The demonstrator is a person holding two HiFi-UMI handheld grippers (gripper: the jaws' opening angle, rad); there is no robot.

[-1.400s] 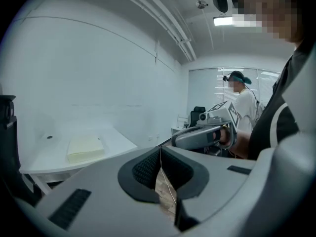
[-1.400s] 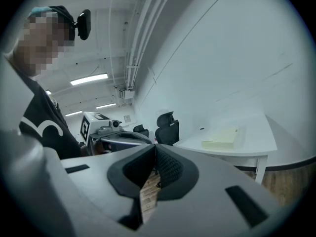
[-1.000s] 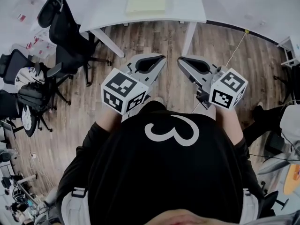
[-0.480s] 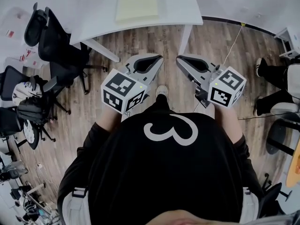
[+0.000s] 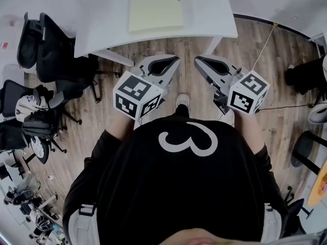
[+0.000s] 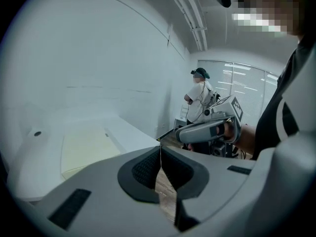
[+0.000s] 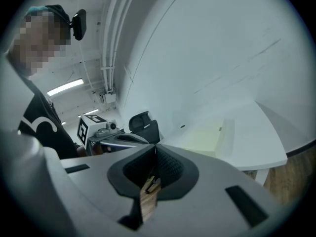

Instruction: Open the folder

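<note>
A pale yellow folder [image 5: 156, 6] lies closed on the white table [image 5: 214, 14] ahead of me. My left gripper [image 5: 171, 60] and right gripper [image 5: 202, 61] hang side by side over the wooden floor, just short of the table's near edge. Both are shut with nothing between their pads. In the left gripper view the folder [image 6: 86, 149] lies beyond the left gripper [image 6: 160, 149], with the right gripper [image 6: 207, 130] at the right. In the right gripper view the folder [image 7: 200, 139] sits past the right gripper [image 7: 156, 147].
Black office chairs [image 5: 56, 45] crowd the left side by the table. A table leg [image 5: 212, 45] stands just ahead of the right gripper. A seated person's legs [image 5: 306, 75] and a floor cable [image 5: 260, 50] are at the right. Another person [image 6: 200, 102] stands far off.
The table and folder have drawn nearer and fill more of the head view as I walked toward them. Both grippers stayed shut and kept side by side.
</note>
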